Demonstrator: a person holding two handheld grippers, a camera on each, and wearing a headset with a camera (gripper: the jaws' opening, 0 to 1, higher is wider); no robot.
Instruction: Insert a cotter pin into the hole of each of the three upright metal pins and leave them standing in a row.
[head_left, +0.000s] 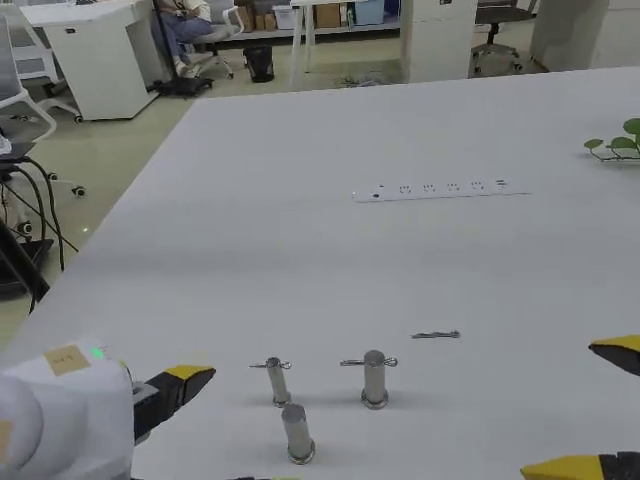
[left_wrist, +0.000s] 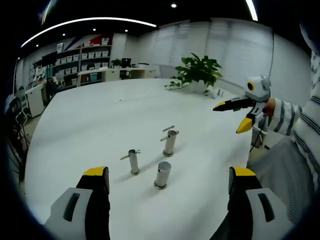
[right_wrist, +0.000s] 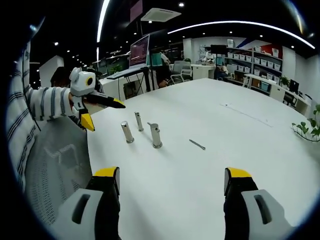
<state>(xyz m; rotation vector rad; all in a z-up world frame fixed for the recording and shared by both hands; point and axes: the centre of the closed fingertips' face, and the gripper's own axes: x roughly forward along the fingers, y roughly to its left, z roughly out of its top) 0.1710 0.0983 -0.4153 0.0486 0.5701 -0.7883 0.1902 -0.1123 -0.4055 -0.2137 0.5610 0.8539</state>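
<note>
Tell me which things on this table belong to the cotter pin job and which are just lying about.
For the job:
- rear-left metal pin, already fitted
- rear-right metal pin, already fitted
- front metal pin, nothing fitted yet
- loose cotter pin, lying flat to their right

Just lying about:
- power strip
- plant at the far right

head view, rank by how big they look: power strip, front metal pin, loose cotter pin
1. power strip, widest despite being farthest.
2. front metal pin, helped by nearness to the camera.
3. loose cotter pin, thinnest and smallest.
</note>
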